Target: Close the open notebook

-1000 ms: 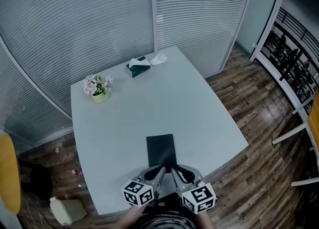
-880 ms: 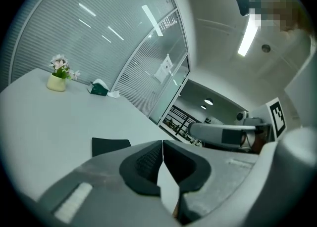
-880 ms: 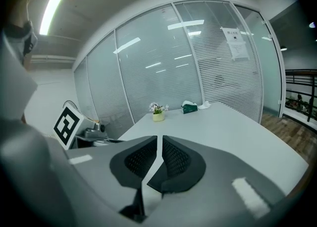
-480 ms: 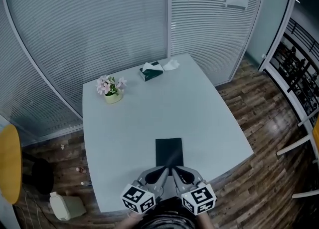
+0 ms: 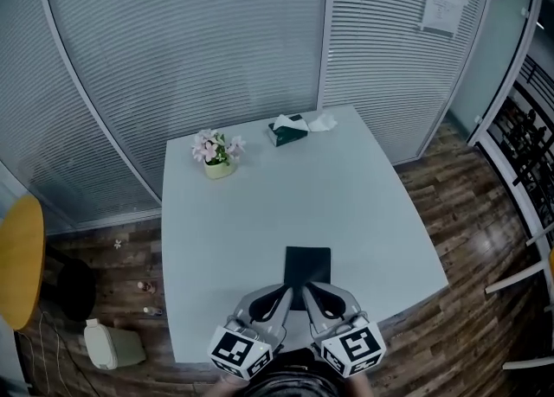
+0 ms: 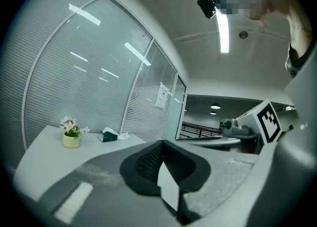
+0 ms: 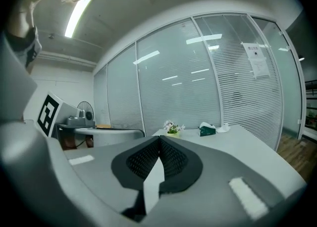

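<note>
Flower pot (image 5: pixel 216 158), tissue box (image 5: pixel 288 130) on tbl (image 5: pixel 346 201), bin (image 5: pixel 111 345) on floor (image 5: pixel 463 214)

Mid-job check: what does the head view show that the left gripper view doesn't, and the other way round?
Head view only: the dark notebook, lying flat and apparently closed on the table, and a bin on the floor. Left gripper view only: the left gripper seen up close, jaws together with nothing between them, and the ceiling light. Both: the flower pot and the tissue box at the table's far edge.
</note>
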{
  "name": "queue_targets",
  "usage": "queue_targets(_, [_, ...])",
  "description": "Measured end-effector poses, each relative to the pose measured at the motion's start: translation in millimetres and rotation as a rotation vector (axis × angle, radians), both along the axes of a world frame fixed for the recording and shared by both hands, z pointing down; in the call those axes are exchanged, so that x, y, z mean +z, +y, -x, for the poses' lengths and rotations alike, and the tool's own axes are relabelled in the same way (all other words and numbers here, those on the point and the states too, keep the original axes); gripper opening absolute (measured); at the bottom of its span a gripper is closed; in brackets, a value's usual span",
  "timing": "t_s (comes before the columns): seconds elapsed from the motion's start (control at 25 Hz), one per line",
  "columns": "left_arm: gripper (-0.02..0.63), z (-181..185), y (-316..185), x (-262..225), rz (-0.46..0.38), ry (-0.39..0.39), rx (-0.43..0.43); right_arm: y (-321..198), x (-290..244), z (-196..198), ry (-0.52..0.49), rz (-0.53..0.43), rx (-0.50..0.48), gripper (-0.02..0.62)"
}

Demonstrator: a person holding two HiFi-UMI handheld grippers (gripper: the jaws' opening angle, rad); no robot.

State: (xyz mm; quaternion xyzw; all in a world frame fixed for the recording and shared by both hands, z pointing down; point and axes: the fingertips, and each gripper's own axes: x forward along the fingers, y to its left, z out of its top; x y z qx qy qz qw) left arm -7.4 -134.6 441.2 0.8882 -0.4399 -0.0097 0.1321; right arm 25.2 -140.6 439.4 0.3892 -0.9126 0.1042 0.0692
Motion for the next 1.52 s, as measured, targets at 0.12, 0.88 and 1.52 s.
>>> queue_targets(0.12, [0.005, 10.7, -3.3, -16.0, -0.028, 0.001, -0.044, -1.3, -14.0, 7.5, -0.003, -0.03, -0.026, -0.002])
queue_targets(0.88, [0.005, 21.5, -3.9, -29.6, -0.048, -0.016, -0.077, 3.9, -37.1, 29.2, 0.014, -0.087, -0.105, -0.002])
queue_targets(1.52, [0.005, 21.9, -4.9, -19.6, -0.011, -0.027, -0.084, 7.4, -30.2, 30.4, 0.031, -0.064, -0.132, -0.002])
